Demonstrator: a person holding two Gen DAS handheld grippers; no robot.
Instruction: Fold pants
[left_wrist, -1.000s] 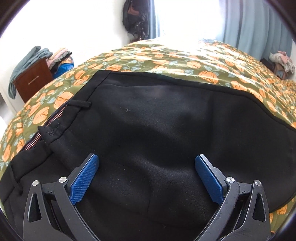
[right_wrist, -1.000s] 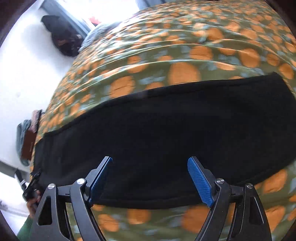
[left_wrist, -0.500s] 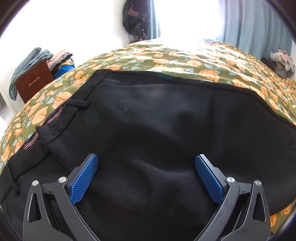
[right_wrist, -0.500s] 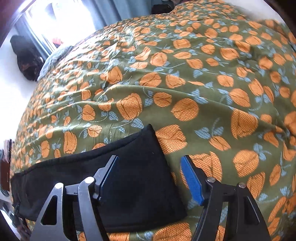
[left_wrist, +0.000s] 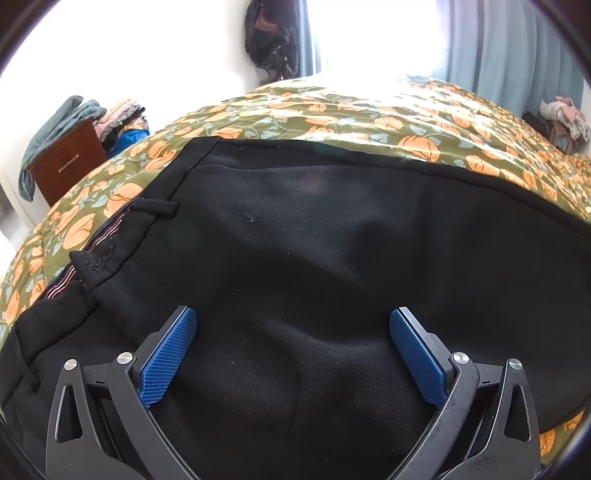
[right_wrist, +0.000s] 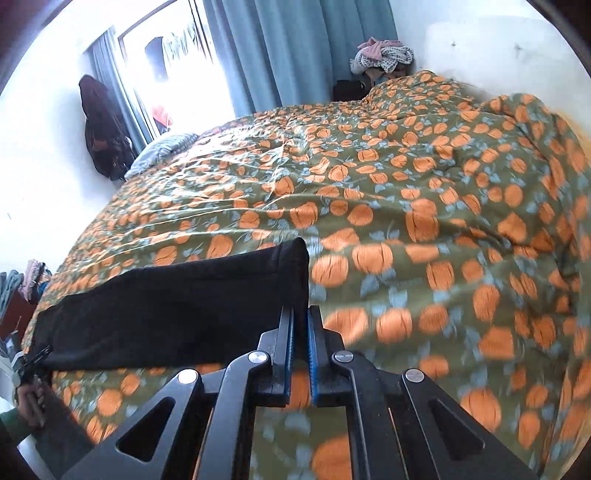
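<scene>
pants (right_wrist: 177, 306) hem in right gripper (right_wrist: 301, 314)

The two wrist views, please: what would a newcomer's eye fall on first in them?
First the black pants, spread flat across the olive bedspread with orange pumpkins and filling the left wrist view. Next the left tongs, wide open over the fabric near the waistband. In the right wrist view, the right tongs are nearly closed at the corner of the leg hem; whether they grip it is unclear.
</scene>
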